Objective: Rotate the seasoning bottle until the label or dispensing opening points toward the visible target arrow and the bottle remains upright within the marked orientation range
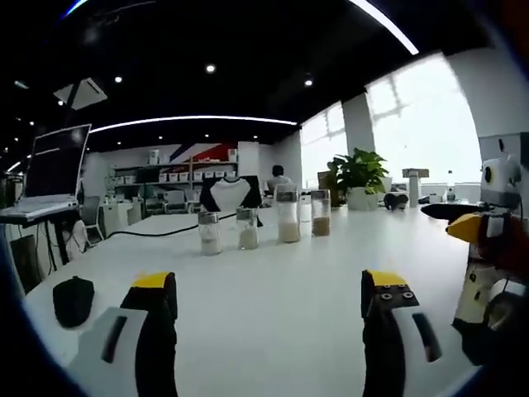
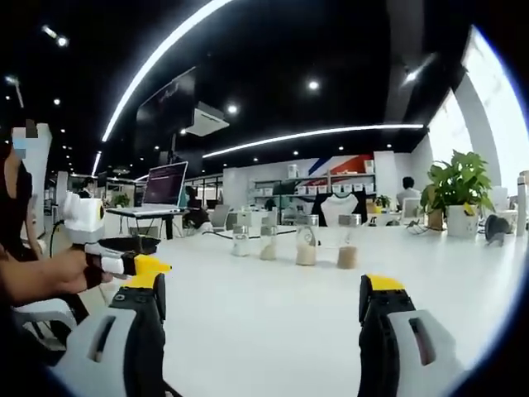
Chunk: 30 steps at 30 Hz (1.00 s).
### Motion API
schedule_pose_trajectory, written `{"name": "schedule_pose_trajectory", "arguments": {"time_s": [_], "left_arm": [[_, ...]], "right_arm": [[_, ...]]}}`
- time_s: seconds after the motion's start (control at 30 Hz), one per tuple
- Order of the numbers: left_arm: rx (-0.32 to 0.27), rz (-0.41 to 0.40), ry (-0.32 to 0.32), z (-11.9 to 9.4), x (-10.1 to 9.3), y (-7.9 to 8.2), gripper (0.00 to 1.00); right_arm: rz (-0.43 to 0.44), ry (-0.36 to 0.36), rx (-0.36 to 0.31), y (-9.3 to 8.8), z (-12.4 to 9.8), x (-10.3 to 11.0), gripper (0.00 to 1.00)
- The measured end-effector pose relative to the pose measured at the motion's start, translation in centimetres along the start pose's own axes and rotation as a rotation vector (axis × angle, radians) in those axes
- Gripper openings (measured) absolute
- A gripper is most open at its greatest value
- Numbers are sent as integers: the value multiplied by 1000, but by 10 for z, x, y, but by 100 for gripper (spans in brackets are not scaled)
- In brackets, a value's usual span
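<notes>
My left gripper (image 1: 269, 302) and right gripper (image 2: 263, 306) both hover with jaws released, empty, over the white table (image 1: 273, 331). Four seasoning bottles (image 1: 288, 213) stand upright in a row well ahead; I'd approach level, clasp gently, twist without tipping.

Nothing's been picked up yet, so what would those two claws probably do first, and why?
Probably move forward toward the four bottles standing in a row across the white table. Both the left gripper and right gripper are open, empty and well short of them.
</notes>
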<state>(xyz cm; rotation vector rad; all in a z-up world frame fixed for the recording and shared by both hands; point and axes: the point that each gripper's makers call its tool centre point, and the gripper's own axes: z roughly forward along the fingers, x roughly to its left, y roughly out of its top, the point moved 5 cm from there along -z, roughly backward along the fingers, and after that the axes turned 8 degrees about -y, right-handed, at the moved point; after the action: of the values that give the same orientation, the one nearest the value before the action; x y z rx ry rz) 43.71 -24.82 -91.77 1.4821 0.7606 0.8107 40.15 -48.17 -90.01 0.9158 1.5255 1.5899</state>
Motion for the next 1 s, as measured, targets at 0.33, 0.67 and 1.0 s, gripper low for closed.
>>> {"name": "schedule_pose_trajectory", "arguments": {"time_s": [0.33,0.67,1.0], "left_arm": [[63,-9,-17,28,16,-8,97],[92,-37,-8,61,52,-11,90],[86,-34,87,97,107,-6,74]], "right_arm": [[1,-19,7,4,-2,-3,99],[-4,-55,65,-5,7,-14,99],[2,-55,112,-7,23,-23,98]]}}
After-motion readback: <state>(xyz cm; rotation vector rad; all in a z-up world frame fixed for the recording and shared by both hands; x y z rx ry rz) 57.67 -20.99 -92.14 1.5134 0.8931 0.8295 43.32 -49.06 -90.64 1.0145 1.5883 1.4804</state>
